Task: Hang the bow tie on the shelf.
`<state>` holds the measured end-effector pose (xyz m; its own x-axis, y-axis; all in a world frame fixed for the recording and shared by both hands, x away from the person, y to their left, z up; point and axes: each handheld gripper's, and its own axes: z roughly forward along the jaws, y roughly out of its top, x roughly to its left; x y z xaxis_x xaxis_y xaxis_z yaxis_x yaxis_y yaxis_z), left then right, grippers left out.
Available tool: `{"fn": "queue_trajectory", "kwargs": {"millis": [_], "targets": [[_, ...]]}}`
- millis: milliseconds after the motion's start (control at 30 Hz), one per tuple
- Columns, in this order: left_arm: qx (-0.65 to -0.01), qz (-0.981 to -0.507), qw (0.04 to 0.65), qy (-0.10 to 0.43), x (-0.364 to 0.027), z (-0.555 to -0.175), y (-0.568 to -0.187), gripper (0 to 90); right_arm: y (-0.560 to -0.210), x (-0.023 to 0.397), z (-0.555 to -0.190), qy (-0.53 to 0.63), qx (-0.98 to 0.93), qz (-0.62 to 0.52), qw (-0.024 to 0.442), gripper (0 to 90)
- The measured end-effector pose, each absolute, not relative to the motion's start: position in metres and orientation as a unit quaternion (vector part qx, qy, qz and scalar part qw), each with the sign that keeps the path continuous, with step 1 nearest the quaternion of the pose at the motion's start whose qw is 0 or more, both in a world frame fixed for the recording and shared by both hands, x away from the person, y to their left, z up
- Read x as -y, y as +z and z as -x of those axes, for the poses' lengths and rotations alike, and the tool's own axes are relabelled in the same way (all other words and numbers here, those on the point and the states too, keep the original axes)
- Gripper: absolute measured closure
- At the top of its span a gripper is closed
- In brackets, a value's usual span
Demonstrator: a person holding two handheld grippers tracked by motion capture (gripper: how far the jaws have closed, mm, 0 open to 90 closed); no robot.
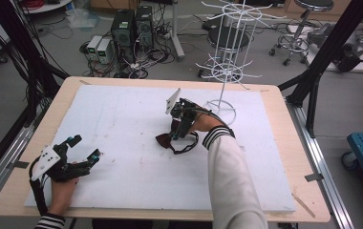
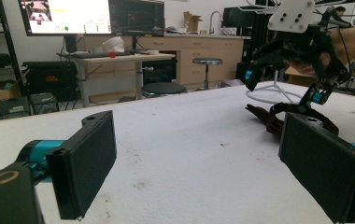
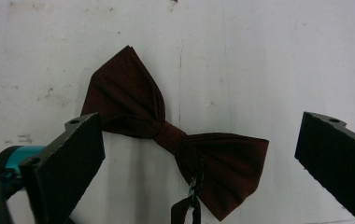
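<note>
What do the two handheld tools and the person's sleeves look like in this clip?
Both tools, left tool and right tool, are black linkage frames with teal joints and flat rectangular black jaw pads. Each carries a pale three-cornered plate on top, and a black cable trails from each. The right sleeve is white with a dark-striped cuff; the left cuff is striped dark and white too.

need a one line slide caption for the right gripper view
Open right gripper poised above a dark red bow tie lying flat on the white foam board, jaws spread to either side of it.
</note>
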<state>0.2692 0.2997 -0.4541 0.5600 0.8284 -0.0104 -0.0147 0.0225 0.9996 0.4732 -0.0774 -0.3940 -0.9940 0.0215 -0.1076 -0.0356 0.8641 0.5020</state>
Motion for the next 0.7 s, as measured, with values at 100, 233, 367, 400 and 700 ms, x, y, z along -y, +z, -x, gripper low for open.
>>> {"fn": "queue_trajectory", "kwargs": {"millis": [100, 233, 367, 400, 700], "targets": [[-0.331, -0.615, 0.634, 0.333, -0.3, -0.269, -0.454, 11.7, -0.398, 0.075, -0.474, 0.255, -0.966, 0.013, 0.052, 2.6], [-0.331, -0.615, 0.634, 0.333, -0.3, -0.269, -0.454, 11.7, -0.403, 0.073, -0.474, 0.247, -0.968, 0.022, 0.048, 3.7], [-0.331, -0.615, 0.634, 0.333, -0.3, -0.269, -0.454, 11.7, -0.407, 0.071, -0.474, 0.238, -0.97, 0.027, 0.045, 3.7], [-0.331, -0.615, 0.634, 0.333, -0.3, -0.269, -0.454, 11.7, -0.408, 0.071, -0.474, 0.236, -0.97, 0.027, 0.045, 4.3], [-0.331, -0.614, 0.635, 0.332, -0.299, -0.269, -0.454, 11.7, -0.413, 0.068, -0.475, 0.215, -0.975, 0.037, 0.051, 16.7]]}}
